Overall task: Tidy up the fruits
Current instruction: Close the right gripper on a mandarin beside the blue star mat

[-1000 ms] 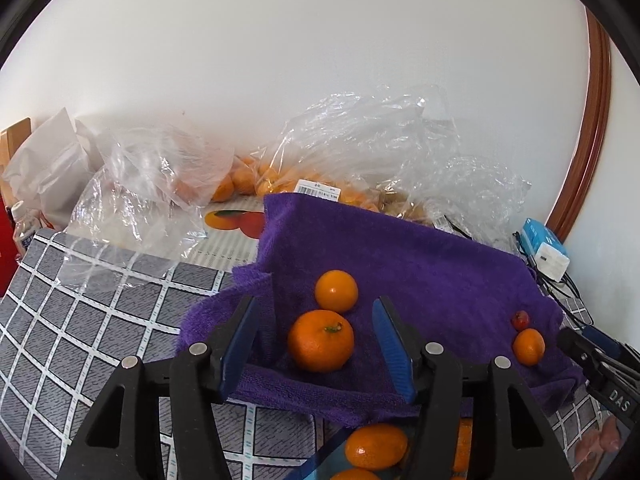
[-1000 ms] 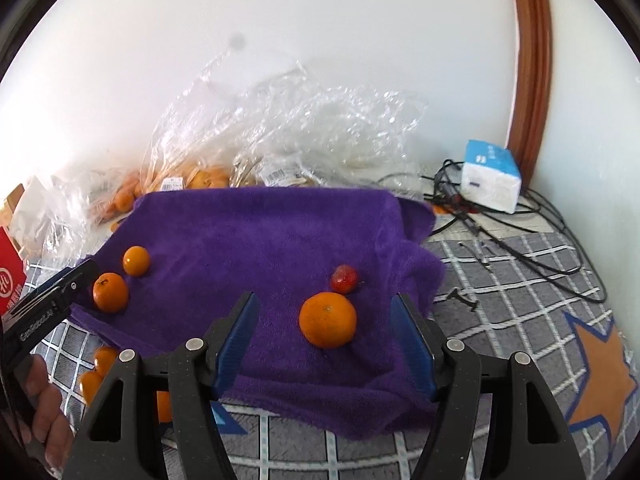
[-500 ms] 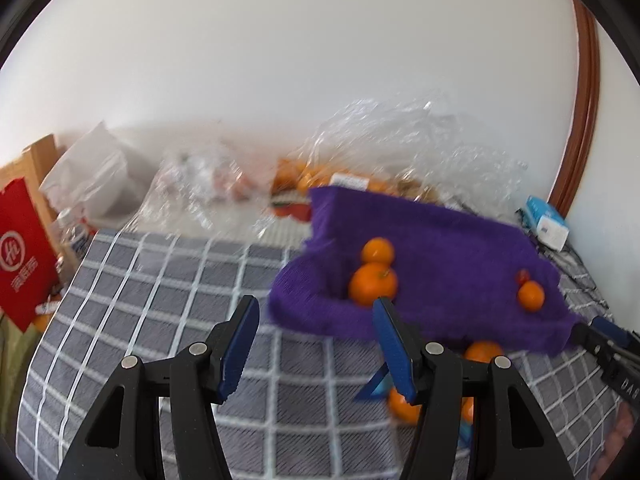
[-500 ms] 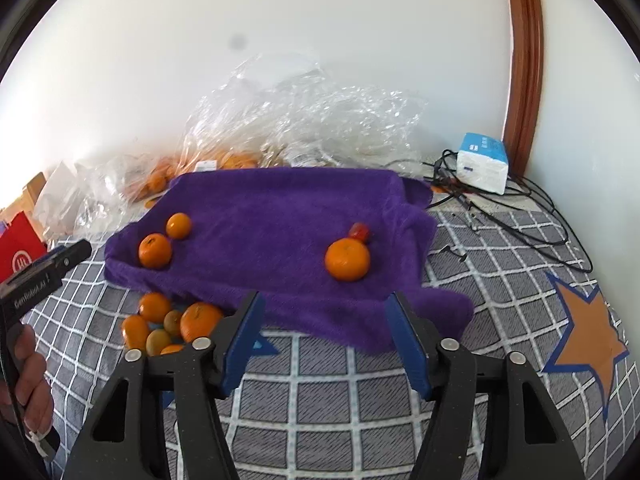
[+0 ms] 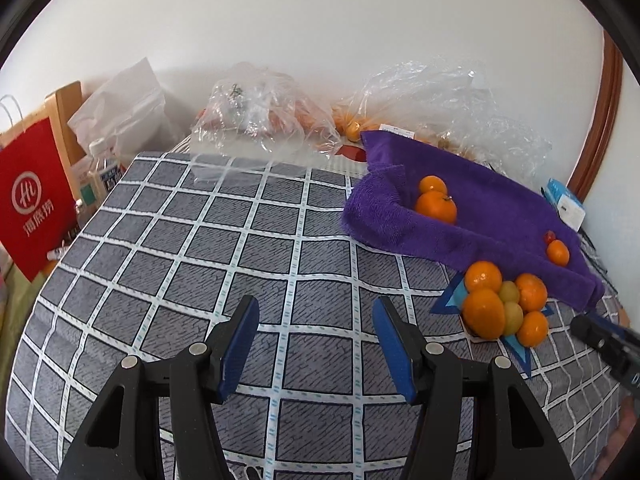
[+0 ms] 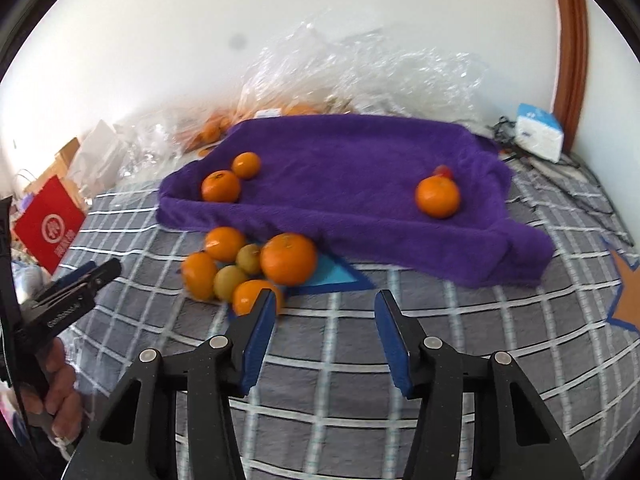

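A purple towel (image 6: 352,168) lies on the grey checked cloth. Two oranges (image 6: 221,186) sit at its left end, and one orange (image 6: 437,196) with a small red fruit (image 6: 444,170) sits at its right. A pile of oranges and yellow-green fruits (image 6: 248,268) lies on the cloth in front of the towel. In the left wrist view the towel (image 5: 492,208) and pile (image 5: 505,304) are at the right. My left gripper (image 5: 316,340) is open and empty over bare cloth. My right gripper (image 6: 325,332) is open and empty just in front of the pile.
Clear plastic bags with more oranges (image 5: 272,120) lie along the white wall. A red paper bag (image 5: 32,200) stands at the left edge. A white and blue box (image 6: 538,136) and cables lie at the right by the brown door frame (image 6: 572,48).
Both grippers have pulled back and away from the towel. The left one has swung left over bare cloth. The fruit pile in front of the towel has come into full view.
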A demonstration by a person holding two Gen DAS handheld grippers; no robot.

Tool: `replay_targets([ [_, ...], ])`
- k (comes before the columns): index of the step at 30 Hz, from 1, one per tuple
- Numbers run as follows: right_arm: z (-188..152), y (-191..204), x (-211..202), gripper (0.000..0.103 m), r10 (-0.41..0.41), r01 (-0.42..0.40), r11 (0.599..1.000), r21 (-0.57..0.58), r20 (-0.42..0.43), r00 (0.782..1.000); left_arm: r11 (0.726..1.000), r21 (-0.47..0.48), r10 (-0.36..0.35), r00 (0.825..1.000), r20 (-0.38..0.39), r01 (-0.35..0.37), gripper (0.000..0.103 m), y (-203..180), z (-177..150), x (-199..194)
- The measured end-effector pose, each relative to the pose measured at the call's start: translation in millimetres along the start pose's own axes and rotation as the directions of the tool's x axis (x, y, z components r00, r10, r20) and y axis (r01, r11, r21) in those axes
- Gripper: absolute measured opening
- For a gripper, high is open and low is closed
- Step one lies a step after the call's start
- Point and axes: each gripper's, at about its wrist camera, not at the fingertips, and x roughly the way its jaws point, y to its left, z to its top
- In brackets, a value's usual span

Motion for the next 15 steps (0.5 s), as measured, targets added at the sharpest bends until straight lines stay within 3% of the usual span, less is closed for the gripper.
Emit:
replay_targets([
  [3,-3,16,8,0.052,0.043,-0.043,0.999,-0.025,-0.006,0.999,1.0,-0.012,-0.007,1.0,-0.002,0.007,0.058,2,-2,-2],
  [11,-2,41,34,0.051,0.066,-0.071,0.995,-0.071,-0.067,0.996,0.999,-0.03,-0.011,1.0,-0.018,0.01,0.058,5,-1,1],
  [13,-2,40,42,0.038,0.05,-0.057,0.996,-0.075,-0.084,0.995,0.999,-0.032,-0.013,1.0,-0.017,0.012,0.058,5,-1,1],
  [15,-4,38,44,0.034,0.053,-0.059,0.996,-0.071,-0.077,0.996,0.999,-0.03,-0.012,1.0,-0.015,0.012,0.058,4,0,1],
])
